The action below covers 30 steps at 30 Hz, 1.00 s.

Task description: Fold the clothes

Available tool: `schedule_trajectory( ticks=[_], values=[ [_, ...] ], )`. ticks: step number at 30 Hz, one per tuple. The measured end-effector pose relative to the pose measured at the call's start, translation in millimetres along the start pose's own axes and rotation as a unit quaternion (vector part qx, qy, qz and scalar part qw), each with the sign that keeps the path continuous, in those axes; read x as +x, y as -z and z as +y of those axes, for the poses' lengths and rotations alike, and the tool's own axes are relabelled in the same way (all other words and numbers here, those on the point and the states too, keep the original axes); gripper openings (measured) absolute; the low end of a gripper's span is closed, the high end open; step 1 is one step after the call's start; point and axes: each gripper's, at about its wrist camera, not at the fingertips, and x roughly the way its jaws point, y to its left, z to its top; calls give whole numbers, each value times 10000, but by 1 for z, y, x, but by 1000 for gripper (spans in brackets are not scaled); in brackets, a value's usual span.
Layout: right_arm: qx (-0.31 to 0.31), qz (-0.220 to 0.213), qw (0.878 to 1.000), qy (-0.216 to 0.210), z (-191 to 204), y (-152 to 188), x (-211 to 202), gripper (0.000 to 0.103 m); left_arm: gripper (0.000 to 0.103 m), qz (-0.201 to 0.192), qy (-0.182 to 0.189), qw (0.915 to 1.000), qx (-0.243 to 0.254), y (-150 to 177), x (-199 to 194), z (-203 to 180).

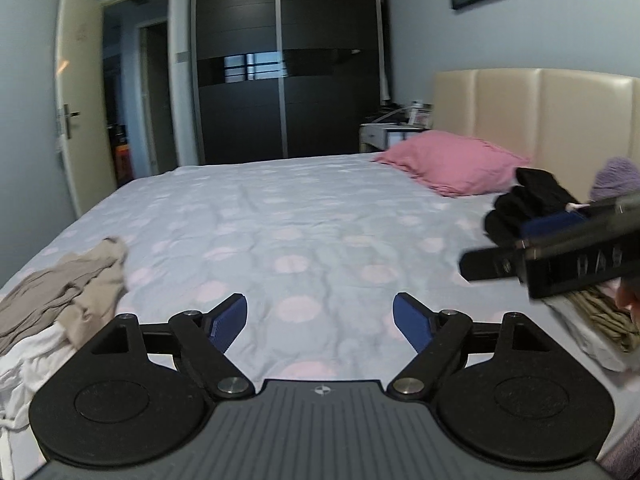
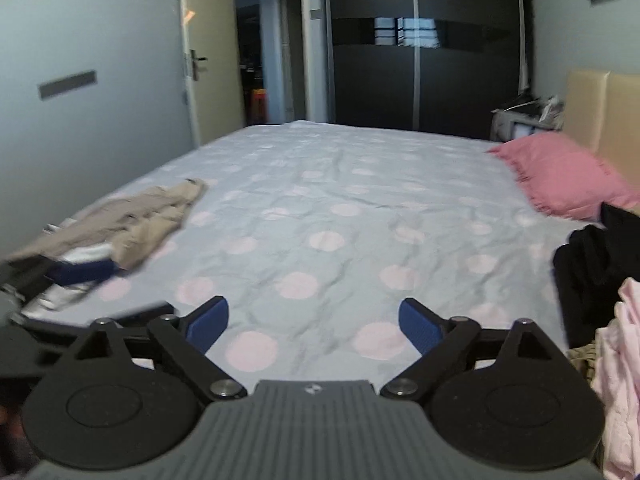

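A crumpled beige garment lies on a white one at the bed's left edge. My left gripper hovers open above the dotted bedspread, holding nothing. My right gripper reaches in from the right, blurred, in front of a black clothes pile. In the right wrist view my right gripper is open and empty over the bedspread. The beige garment lies far left, with a blue pad of the left gripper next to it. Black clothes and a pale pink garment sit at the right.
A pink pillow rests against the cream headboard. An olive folded garment and a purple item lie at the right edge. A dark wardrobe, an open door and a bedside table stand beyond the bed.
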Motion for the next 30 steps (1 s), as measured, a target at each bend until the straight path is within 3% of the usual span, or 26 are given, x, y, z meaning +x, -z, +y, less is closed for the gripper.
schedule_trajectory(
  ticks=[7, 13, 17, 21, 30],
  values=[
    [324, 193, 9981, 482, -1, 26, 29, 95, 81, 222, -435, 9988, 91, 19, 15, 10],
    [1003, 509, 9905, 789, -11, 55, 45, 95, 84, 357, -442, 9982, -200, 38, 37, 14],
    [1192, 594, 9887, 692, -12, 66, 55, 95, 103, 490, -343, 9972, -450, 44, 50, 17],
    [1216, 637, 9887, 607, -10, 74, 62, 95, 103, 601, -297, 9951, -723, 47, 62, 21],
    [772, 733, 9939, 279, 7, 83, 66, 95, 103, 954, -489, 9932, -458, 53, 66, 15]
  ],
)
